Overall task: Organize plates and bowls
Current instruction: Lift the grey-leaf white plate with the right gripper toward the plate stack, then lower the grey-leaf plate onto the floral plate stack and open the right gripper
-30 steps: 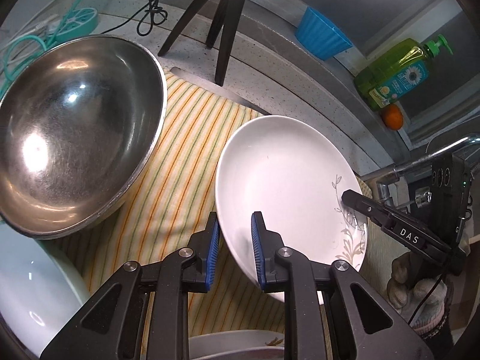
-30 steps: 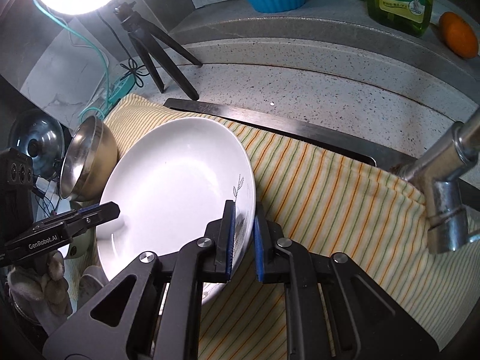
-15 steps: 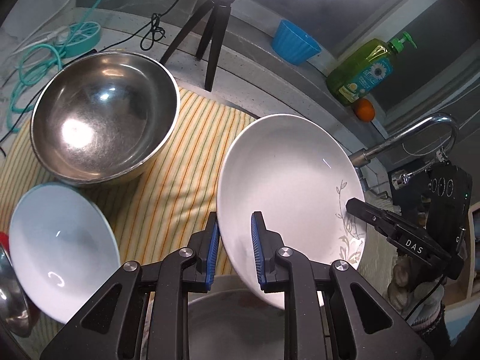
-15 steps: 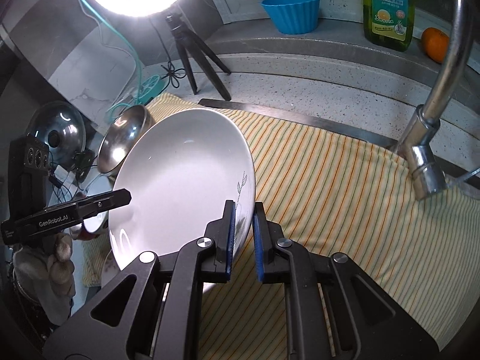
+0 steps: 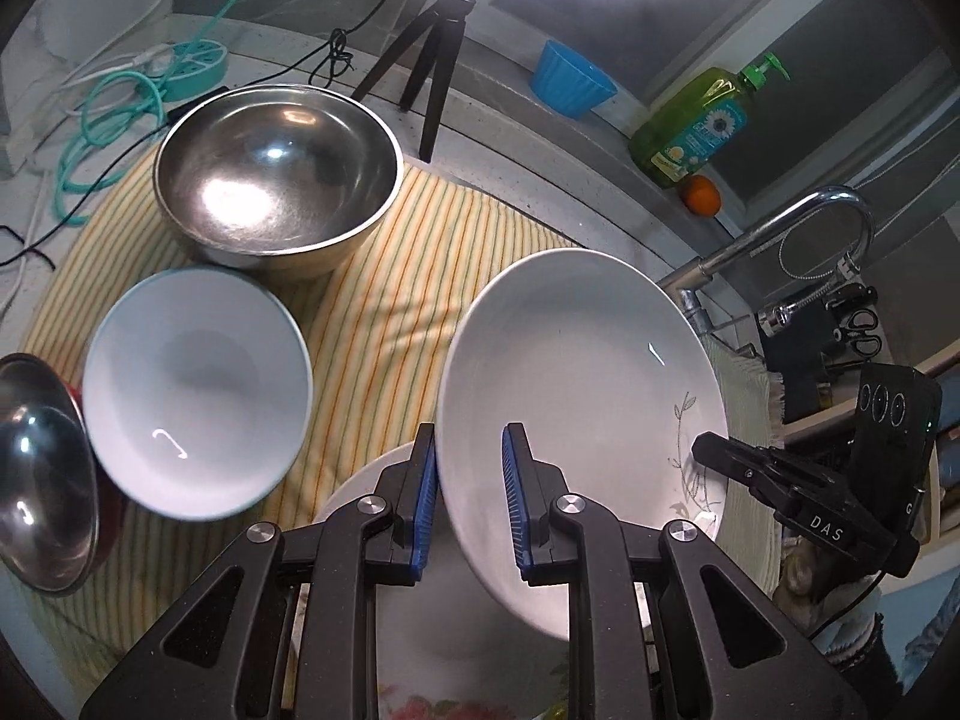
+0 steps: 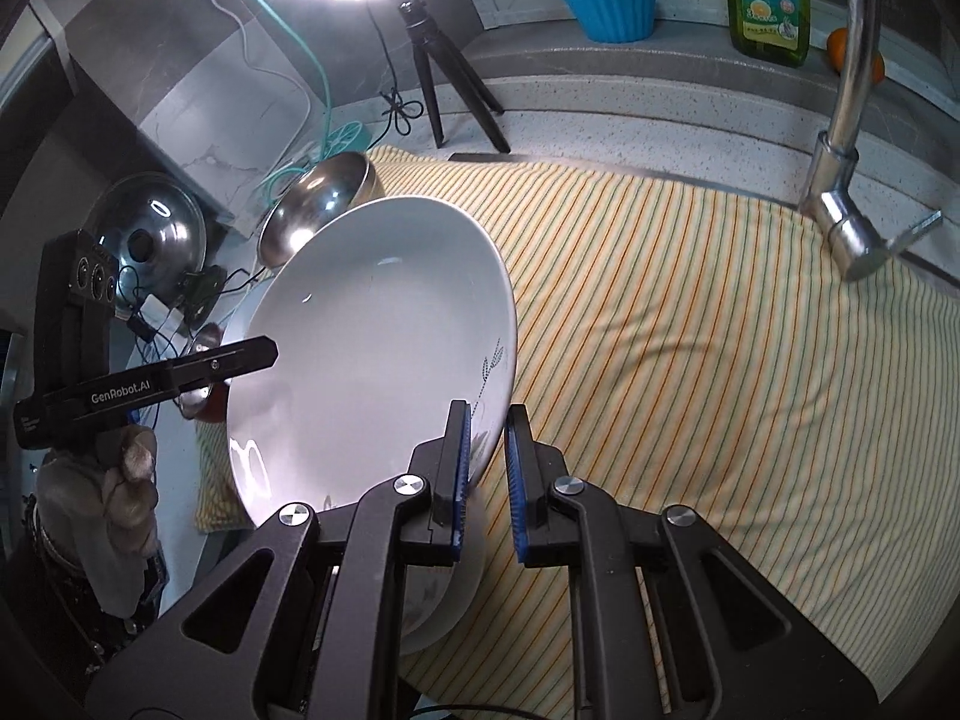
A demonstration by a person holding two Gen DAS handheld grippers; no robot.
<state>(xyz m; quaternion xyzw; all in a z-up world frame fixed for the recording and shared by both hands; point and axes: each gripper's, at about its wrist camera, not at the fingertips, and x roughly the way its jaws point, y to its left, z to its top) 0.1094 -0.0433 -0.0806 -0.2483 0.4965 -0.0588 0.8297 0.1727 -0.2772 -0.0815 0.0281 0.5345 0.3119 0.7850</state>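
Both grippers hold one white plate with a leaf print (image 5: 576,378), lifted and tilted above the striped cloth (image 5: 384,300). My left gripper (image 5: 468,504) is shut on its near left rim. My right gripper (image 6: 486,468) is shut on the opposite rim, by the leaf print (image 6: 489,366). The right gripper also shows in the left wrist view (image 5: 708,450). Another white plate (image 5: 420,630) lies just under the held one. A white bowl (image 5: 198,390) and a large steel bowl (image 5: 276,162) stand on the cloth to the left.
A small steel bowl on a red one (image 5: 42,468) sits at the far left. A tripod (image 5: 438,60), a blue cup (image 5: 570,84), a green soap bottle (image 5: 696,132), an orange (image 5: 701,195) and a tap (image 6: 846,138) line the back. Cables (image 5: 114,102) lie at the far left.
Both grippers have lifted the plate up and back from the cloth; more of the counter shows. The white bowl and lower plate have come into view.
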